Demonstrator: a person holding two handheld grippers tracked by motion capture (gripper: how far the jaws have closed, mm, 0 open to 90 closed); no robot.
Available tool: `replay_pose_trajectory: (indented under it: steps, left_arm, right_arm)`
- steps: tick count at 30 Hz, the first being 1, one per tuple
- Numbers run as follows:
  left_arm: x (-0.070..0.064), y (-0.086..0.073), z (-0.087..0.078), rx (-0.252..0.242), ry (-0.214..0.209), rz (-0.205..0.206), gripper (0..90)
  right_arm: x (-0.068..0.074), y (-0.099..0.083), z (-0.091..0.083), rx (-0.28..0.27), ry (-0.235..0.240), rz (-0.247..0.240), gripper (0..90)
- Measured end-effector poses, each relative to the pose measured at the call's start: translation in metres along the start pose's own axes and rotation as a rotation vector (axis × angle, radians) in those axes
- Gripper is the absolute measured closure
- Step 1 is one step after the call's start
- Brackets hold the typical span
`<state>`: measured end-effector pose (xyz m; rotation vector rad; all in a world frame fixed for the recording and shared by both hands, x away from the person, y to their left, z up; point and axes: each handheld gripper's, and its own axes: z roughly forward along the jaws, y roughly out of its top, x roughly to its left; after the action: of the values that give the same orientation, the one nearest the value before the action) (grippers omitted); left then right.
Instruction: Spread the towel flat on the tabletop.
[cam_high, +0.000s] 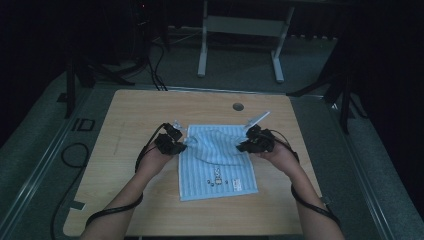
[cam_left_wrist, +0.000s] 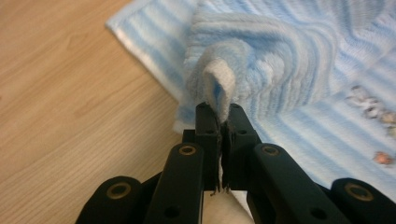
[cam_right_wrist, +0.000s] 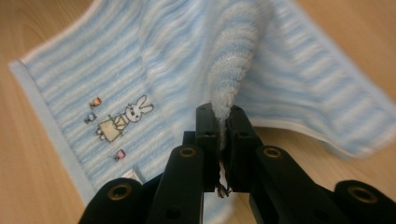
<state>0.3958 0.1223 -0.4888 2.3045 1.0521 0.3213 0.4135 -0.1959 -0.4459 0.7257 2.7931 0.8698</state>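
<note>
A light blue striped towel (cam_high: 217, 167) lies on the wooden table (cam_high: 135, 115), its far part lifted and folding toward the near end. My left gripper (cam_high: 179, 146) is shut on the towel's left far corner (cam_left_wrist: 219, 86), which sticks up between its jaws. My right gripper (cam_high: 243, 146) is shut on the right far corner (cam_right_wrist: 229, 74), pinched in a bunched fold. A small rabbit print (cam_right_wrist: 123, 119) and a white label mark the towel's near end (cam_high: 220, 180).
A round cable hole (cam_high: 238, 106) sits in the table near its far edge. Cables trail from both grippers along the person's forearms (cam_high: 125, 195). A white desk frame (cam_high: 240, 30) stands on the floor beyond the table.
</note>
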Motion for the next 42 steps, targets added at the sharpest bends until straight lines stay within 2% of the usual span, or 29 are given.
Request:
replay_pose_trajectory:
  steps: [1,2,4,5,7,9,10,11,14,15,16,17,18,19,22,25,27,29,31,33,35,39,40,41,42]
  left_arm:
    - [-0.001,0.001,-0.002,-0.003,-0.003,0.002,85.7]
    - [-0.001,0.003,-0.003,-0.008,0.008,0.0,85.6]
    - [-0.001,0.004,-0.002,-0.005,0.008,-0.004,85.6]
    - [0.001,0.005,0.001,0.003,-0.012,-0.01,85.5]
    - [0.002,0.005,0.009,0.019,-0.002,-0.016,85.5]
    - [0.004,0.005,0.014,0.034,-0.015,-0.024,85.4]
    - [0.009,0.003,0.028,0.066,-0.017,-0.044,85.1]
    - [0.009,0.003,0.028,0.066,-0.017,-0.044,84.7]
    - [0.013,-0.001,0.036,0.068,-0.024,-0.073,82.0]
    - [0.014,-0.002,0.038,0.077,-0.026,-0.074,82.0]
    - [0.014,-0.002,0.04,0.083,-0.014,-0.078,76.8]
    - [0.014,-0.003,0.041,0.097,-0.015,-0.077,76.8]
    - [0.014,-0.004,0.043,0.11,-0.014,-0.075,65.7]
    - [0.015,-0.005,0.042,0.113,0.0,-0.068,65.7]
    - [0.019,-0.009,0.035,0.098,0.023,-0.099,52.5]
    - [0.024,-0.016,0.02,0.077,0.03,-0.116,51.9]
    - [0.025,-0.02,0.009,0.057,0.037,-0.107,52.1]
    - [0.021,-0.024,-0.003,0.033,0.021,-0.094,52.2]
    - [0.011,-0.026,-0.014,0.006,-0.025,-0.055,53.3]
    - [-0.003,-0.028,-0.018,0.003,-0.051,-0.012,53.2]
    - [-0.018,-0.031,-0.017,0.022,-0.101,0.027,53.1]
    - [-0.048,-0.042,-0.008,0.062,-0.175,0.1,50.2]
    - [-0.055,-0.046,-0.006,0.073,-0.186,0.12,49.0]
    - [-0.061,-0.05,-0.003,0.086,-0.202,0.137,49.0]
    - [-0.066,-0.054,-0.001,0.105,-0.208,0.152,46.3]
  right_arm:
    - [-0.003,-0.001,-0.007,-0.011,-0.018,0.011,85.6]
    - [-0.01,-0.004,-0.015,-0.019,-0.033,0.045,85.6]
    - [-0.014,-0.005,-0.016,-0.021,-0.04,0.06,85.6]
    - [-0.017,-0.007,-0.015,-0.012,-0.049,0.07,85.5]
    - [-0.024,-0.01,-0.009,0.005,-0.054,0.095,85.6]
    - [-0.027,-0.012,-0.005,0.012,-0.052,0.114,85.6]
    - [-0.036,-0.018,0.011,0.043,-0.055,0.145,85.6]
    - [-0.036,-0.018,0.011,0.043,-0.055,0.145,85.6]
    - [-0.046,-0.026,0.03,0.076,-0.047,0.187,84.9]
    - [-0.046,-0.026,0.03,0.076,-0.047,0.187,84.9]
    - [-0.05,-0.029,0.036,0.104,-0.077,0.199,82.2]
    - [-0.05,-0.029,0.036,0.104,-0.077,0.199,82.2]
    - [-0.054,-0.03,0.039,0.117,-0.081,0.215,77.4]
    - [-0.054,-0.03,0.039,0.117,-0.081,0.215,77.4]
    - [-0.055,-0.033,0.034,0.111,-0.092,0.218,66.1]
    - [-0.054,-0.037,0.021,0.092,-0.106,0.212,62.8]
    - [-0.051,-0.04,0.011,0.077,-0.107,0.207,62.1]
    - [-0.045,-0.043,0.001,0.059,-0.103,0.193,61.9]
    - [-0.036,-0.046,-0.007,0.039,-0.094,0.172,61.7]
    - [-0.026,-0.049,-0.01,0.036,-0.073,0.155,60.0]
    - [-0.013,-0.051,-0.011,0.024,-0.061,0.131,59.0]
    - [0.014,-0.06,-0.002,0.016,-0.017,0.082,56.7]
    - [0.028,-0.067,0.004,0.021,0.0,0.06,55.5]
    - [0.028,-0.067,0.004,0.021,0.0,0.06,55.5]
    - [0.034,-0.07,0.008,0.035,0.011,0.048,53.9]
